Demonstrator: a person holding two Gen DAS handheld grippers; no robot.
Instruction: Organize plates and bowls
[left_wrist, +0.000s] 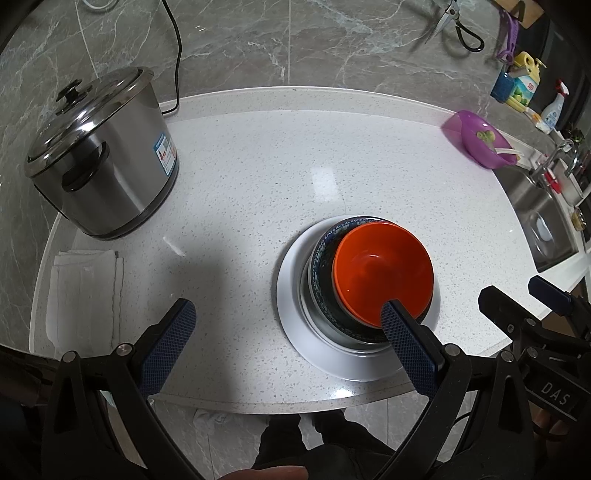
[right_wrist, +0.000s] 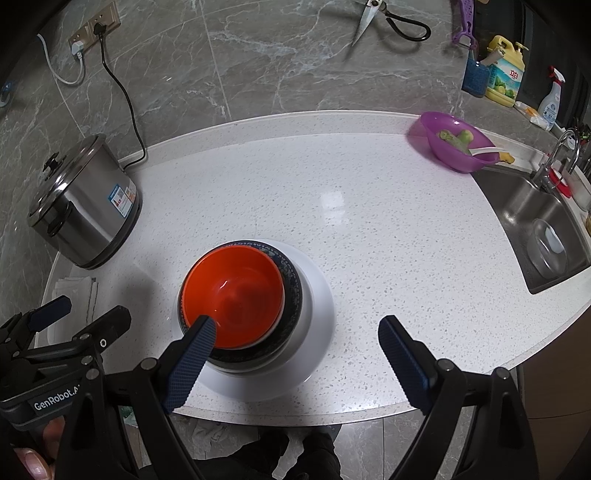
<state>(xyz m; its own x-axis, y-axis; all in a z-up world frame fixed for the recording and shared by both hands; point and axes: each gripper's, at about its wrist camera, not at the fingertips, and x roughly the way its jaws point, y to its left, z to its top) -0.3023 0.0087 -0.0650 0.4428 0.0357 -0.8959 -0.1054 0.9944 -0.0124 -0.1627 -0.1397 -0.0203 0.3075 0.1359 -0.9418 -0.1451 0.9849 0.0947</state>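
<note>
Now my left hand-held gripper (left_wrist: 288, 317) and my right hand-held gripper (right_wrist: 297, 334) both hang released, jaws spread wide and grasping nothing. Near the front edge of the white speckled bench (right_wrist: 369, 221), the orange bowl (right_wrist: 232, 295) sits nested in a blue-patterned bowl (right_wrist: 293, 295), stacked on a white plate (right_wrist: 321, 306).

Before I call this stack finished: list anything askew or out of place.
The orange bowl sits off-centre in the dark patterned bowl, crowding one side. That stack is also off-centre on the white plate. Nothing looks spilled or broken.
</note>
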